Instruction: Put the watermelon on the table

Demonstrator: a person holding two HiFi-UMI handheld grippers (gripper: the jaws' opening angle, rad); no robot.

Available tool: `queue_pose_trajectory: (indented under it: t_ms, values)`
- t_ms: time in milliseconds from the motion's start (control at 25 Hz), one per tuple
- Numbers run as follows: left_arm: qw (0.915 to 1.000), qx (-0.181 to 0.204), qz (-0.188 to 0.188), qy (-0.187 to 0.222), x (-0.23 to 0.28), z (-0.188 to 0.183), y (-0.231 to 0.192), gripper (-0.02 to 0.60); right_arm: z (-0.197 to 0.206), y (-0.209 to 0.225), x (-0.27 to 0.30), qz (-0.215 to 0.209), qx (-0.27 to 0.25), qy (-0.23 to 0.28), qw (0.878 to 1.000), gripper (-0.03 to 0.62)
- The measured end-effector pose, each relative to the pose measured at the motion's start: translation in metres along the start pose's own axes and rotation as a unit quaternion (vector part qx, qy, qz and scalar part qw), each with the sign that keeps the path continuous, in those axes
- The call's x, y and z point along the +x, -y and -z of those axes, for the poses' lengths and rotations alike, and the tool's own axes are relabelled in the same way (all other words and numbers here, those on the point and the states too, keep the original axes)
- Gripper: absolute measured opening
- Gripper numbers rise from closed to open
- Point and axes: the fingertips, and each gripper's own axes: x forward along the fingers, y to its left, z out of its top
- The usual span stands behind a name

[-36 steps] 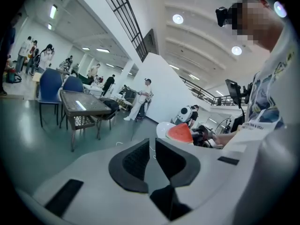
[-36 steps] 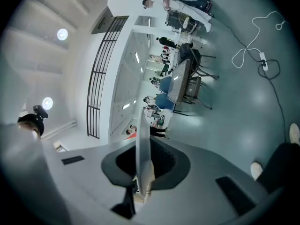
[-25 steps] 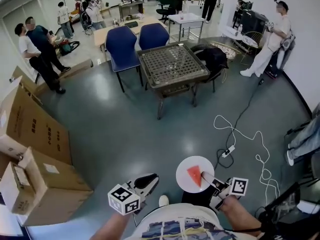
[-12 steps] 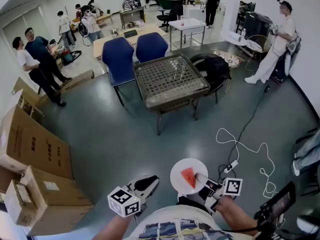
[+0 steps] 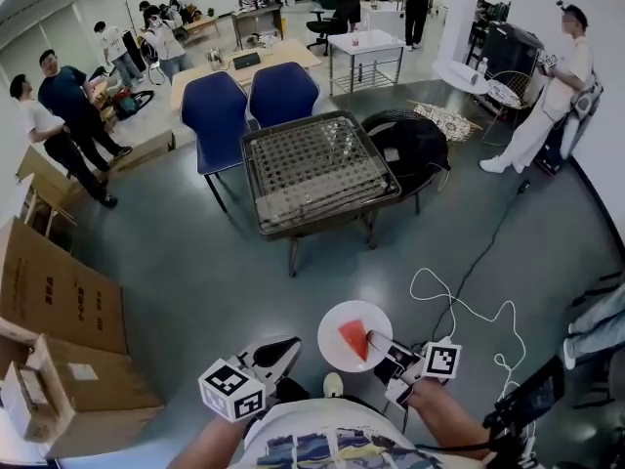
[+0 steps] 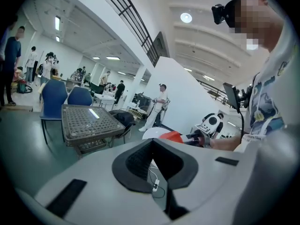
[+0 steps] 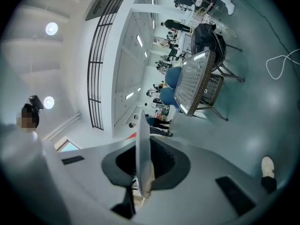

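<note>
A red watermelon slice (image 5: 354,339) lies on a round white plate (image 5: 335,320). My right gripper (image 5: 376,345) is shut on the plate's near rim and holds it level above the floor. In the right gripper view the plate (image 7: 142,149) runs edge-on between the jaws. My left gripper (image 5: 283,348) is shut and holds nothing, just left of the plate. From the left gripper view the slice (image 6: 171,136) shows to the right. The woven square table (image 5: 312,169) stands ahead, its top bare; it also shows as the table (image 6: 86,118) and the table (image 7: 194,81).
Two blue chairs (image 5: 217,115) stand behind the table and a dark-draped chair (image 5: 410,145) at its right. Cardboard boxes (image 5: 59,301) line the left. A white cable (image 5: 459,306) loops on the floor at right. People stand at the back and far right.
The table has drawn nearer and shifted left in the head view as both grippers moved forward together. The plate stays in the right gripper's hold.
</note>
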Motion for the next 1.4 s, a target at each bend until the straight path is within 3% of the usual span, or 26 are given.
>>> queue_pose_trajectory:
  t_ms: [360, 680, 880, 1080, 1400]
  values:
    - [0.9997, -0.017, 0.004, -0.014, 0.059, -0.038, -0.081, 0.009, -0.094, 0.046, 0.076, 0.010, 0.021, -0.009, 1.000, 0.026]
    - [0.9996, 0.003, 0.028, 0.006, 0.103, -0.124, -0.183, 0.009, -0.191, 0.066, 0.170, 0.046, 0.009, 0.001, 0.999, 0.026]
    - [0.9993, 0.014, 0.034, 0.009, 0.121, -0.167, -0.249, 0.009, -0.253, 0.084, 0.231, 0.042, -0.002, 0.017, 0.999, 0.026]
    - [0.9997, 0.010, 0.006, 0.020, 0.139, -0.194, -0.290, 0.009, -0.312, 0.120, 0.278, 0.051, 0.011, 0.012, 0.999, 0.026]
    - [0.9951, -0.030, -0.083, 0.044, 0.173, -0.253, -0.367, 0.009, -0.411, 0.191, 0.394, 0.068, 0.021, -0.070, 0.995, 0.026]
